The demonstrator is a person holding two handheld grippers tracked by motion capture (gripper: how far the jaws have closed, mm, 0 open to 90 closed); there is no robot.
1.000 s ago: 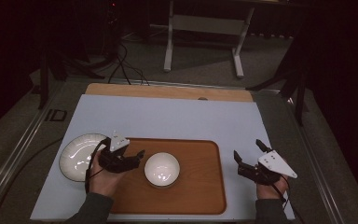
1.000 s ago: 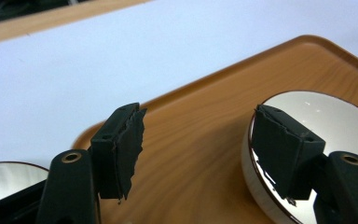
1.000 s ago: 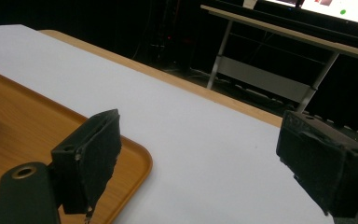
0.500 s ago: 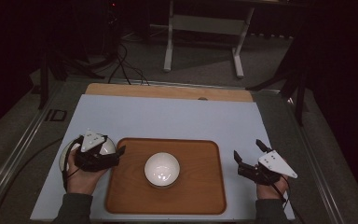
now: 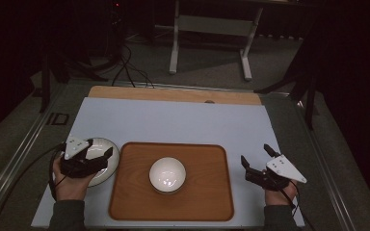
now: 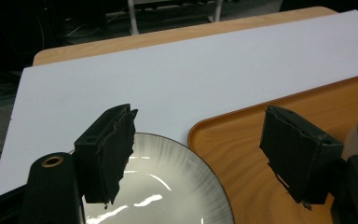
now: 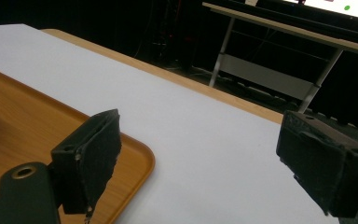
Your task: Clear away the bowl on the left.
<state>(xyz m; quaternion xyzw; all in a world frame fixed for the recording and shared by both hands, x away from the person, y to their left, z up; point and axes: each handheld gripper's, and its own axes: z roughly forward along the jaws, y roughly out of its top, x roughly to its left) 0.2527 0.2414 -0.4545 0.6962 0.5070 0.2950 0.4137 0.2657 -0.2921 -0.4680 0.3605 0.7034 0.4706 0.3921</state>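
The letters "ID" [image 5: 58, 119] stand in dark print on the grey floor just beyond the desk's [image 5: 183, 122] far left corner, seen in the high view. No other writing, label, brand or number can be read on the desk or anything on it.

White bowl [image 5: 167, 175], brown wooden tray [image 5: 212, 202], grey-streaked dark-rimmed plate [image 6: 177, 186], pale-blue mat [image 5: 173, 122].
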